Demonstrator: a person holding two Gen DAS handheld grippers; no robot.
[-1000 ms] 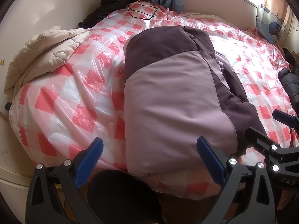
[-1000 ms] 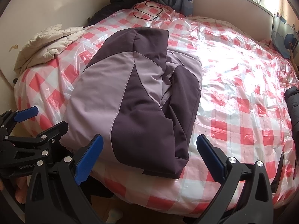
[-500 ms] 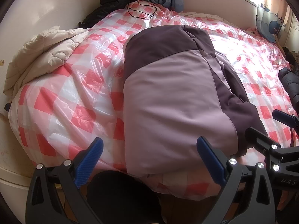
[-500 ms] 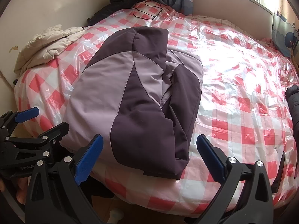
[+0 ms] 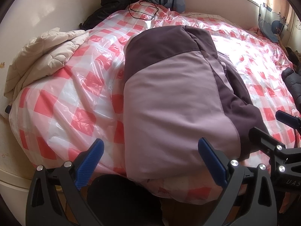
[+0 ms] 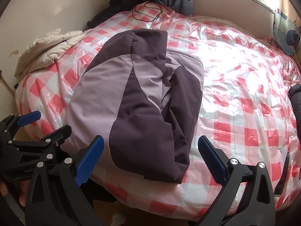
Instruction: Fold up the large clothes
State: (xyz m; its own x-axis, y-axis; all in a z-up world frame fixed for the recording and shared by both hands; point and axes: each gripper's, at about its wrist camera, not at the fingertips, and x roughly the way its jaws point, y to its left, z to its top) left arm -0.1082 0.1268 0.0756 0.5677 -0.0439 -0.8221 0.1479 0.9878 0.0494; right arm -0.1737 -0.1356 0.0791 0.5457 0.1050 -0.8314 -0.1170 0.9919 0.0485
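A lilac and dark purple jacket lies folded on the bed, its near end at the bed's front edge; it also shows in the right wrist view. My left gripper is open and empty, hovering just in front of the jacket's near hem. My right gripper is open and empty, also just short of the jacket's near end. The right gripper shows at the right edge of the left wrist view, and the left gripper at the left edge of the right wrist view.
The bed has a red-and-white checked cover under clear plastic. A cream quilted coat lies at the left edge. Black clothes and a black cable lie at the far end. A dark garment sits at the right edge.
Almost nothing has changed. Both grippers stay open in front of the jacket, with only a slight drift of view.
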